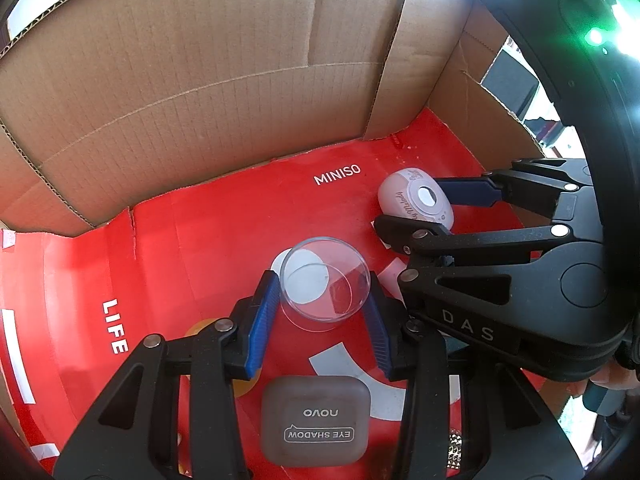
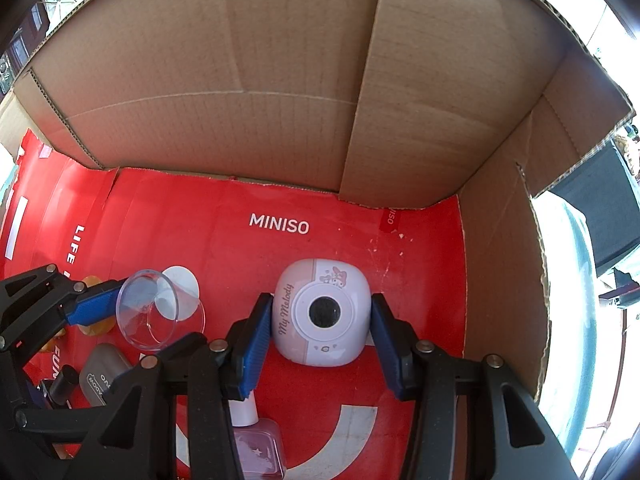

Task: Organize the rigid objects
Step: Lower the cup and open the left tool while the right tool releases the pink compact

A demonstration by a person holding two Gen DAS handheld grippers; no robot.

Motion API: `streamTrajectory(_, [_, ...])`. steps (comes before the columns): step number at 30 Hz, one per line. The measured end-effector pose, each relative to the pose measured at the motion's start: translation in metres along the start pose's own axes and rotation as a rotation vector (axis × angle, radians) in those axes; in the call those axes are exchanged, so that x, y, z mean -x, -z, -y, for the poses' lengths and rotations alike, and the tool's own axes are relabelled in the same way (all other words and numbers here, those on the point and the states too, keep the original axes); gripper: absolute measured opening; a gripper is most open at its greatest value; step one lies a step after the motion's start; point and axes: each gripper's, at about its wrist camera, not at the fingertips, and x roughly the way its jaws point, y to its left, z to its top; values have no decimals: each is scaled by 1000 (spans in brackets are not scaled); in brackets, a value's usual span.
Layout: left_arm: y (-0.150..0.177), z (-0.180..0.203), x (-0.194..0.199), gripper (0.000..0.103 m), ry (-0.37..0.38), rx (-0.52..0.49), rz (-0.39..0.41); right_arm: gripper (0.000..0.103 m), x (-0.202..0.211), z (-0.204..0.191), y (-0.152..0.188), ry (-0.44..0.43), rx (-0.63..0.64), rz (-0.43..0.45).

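Observation:
I look down into a cardboard box (image 1: 200, 80) with a red MINISO floor (image 2: 280, 248). My left gripper (image 1: 323, 285) is shut on a clear plastic cup (image 1: 316, 256), its blue pads against both sides. The cup (image 2: 148, 316) hangs tilted, with one blue finger (image 2: 96, 306) showing beside it in the right wrist view. My right gripper (image 2: 322, 308) is shut on a white My Melody gadget (image 2: 344, 336) with a dark round centre. That gadget (image 1: 400, 200) sits in the right gripper (image 1: 426, 212) near the box's right wall. Whether it rests on the floor I cannot tell.
A grey eye shadow case (image 1: 314, 420) lies just below the left gripper. A pink bottle with a white cap (image 2: 256, 436) lies under the right gripper. An orange item (image 2: 94, 326) and a small black cylinder (image 2: 64, 386) sit at the left. Cardboard walls (image 2: 500, 280) close in the back and right.

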Motion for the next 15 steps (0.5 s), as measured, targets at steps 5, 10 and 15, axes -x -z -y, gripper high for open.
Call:
streamTrajectory(5, [1,3,1,44,-11,5,1,51,0,-4,0,2,0,-2])
streamTrajectory(10, [2,0,1,47,-9,16,4,51,1,-10,2,7,2,-6])
streamTrajectory(15, [3,-2,5,52,-2,38,14,51,7,-12,4,5,-11,3])
